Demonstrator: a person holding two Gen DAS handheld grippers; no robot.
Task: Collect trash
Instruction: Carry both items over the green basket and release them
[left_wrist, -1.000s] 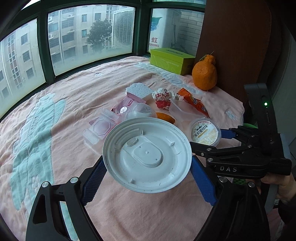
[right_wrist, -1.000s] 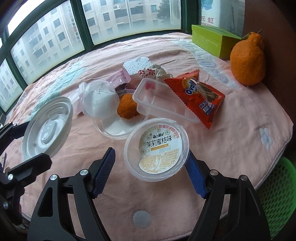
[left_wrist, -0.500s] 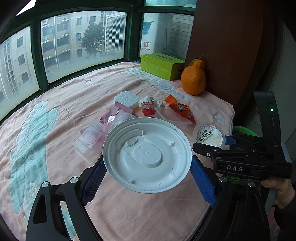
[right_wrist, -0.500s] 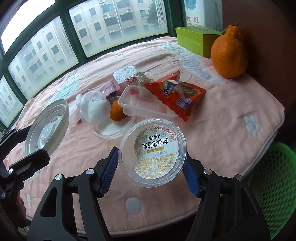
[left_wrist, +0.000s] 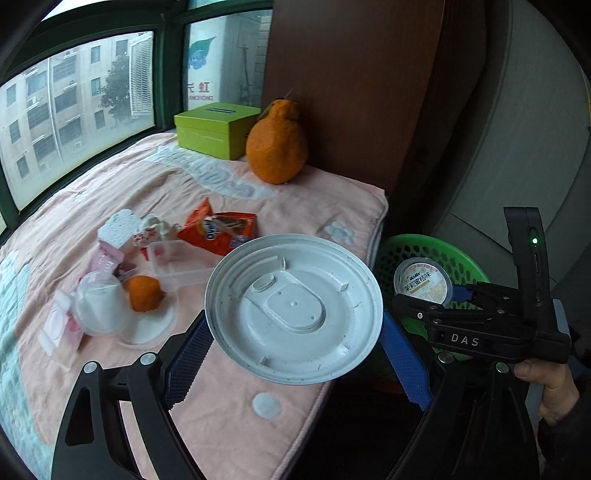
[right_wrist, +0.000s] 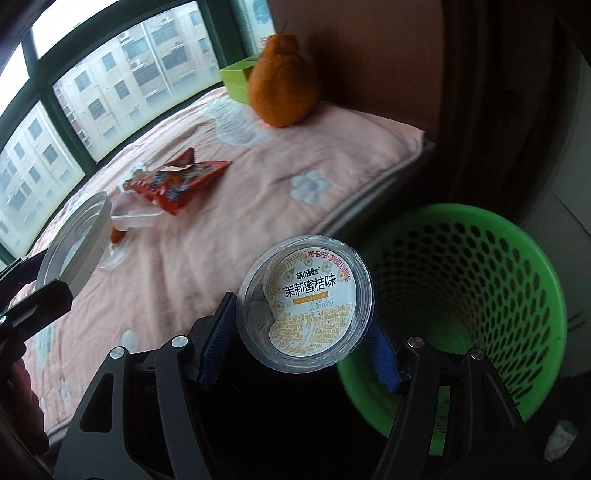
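Note:
My left gripper (left_wrist: 293, 339) is shut on a round white plastic lid (left_wrist: 293, 308), held above the front edge of the pink-covered ledge (left_wrist: 229, 413). My right gripper (right_wrist: 299, 336) is shut on a clear jelly cup (right_wrist: 304, 304) with a printed yellow label, held just left of the green mesh trash basket (right_wrist: 480, 280). The left wrist view shows the cup (left_wrist: 423, 282) over the basket (left_wrist: 417, 247). More trash lies on the ledge: an orange snack wrapper (left_wrist: 221, 230), a clear tray (left_wrist: 175, 264), clear cups (left_wrist: 98, 308) and pink packets (left_wrist: 61, 326).
A large orange citrus fruit (left_wrist: 277, 144) and a green box (left_wrist: 216, 127) stand at the back by a brown panel. A white sponge (left_wrist: 118, 229) and a small orange peel piece (left_wrist: 144, 293) sit among the trash. The ledge drops off beside the basket.
Both grippers have swung right and back from the ledge with their loads. The jelly cup has moved from over the ledge to beside the green basket.

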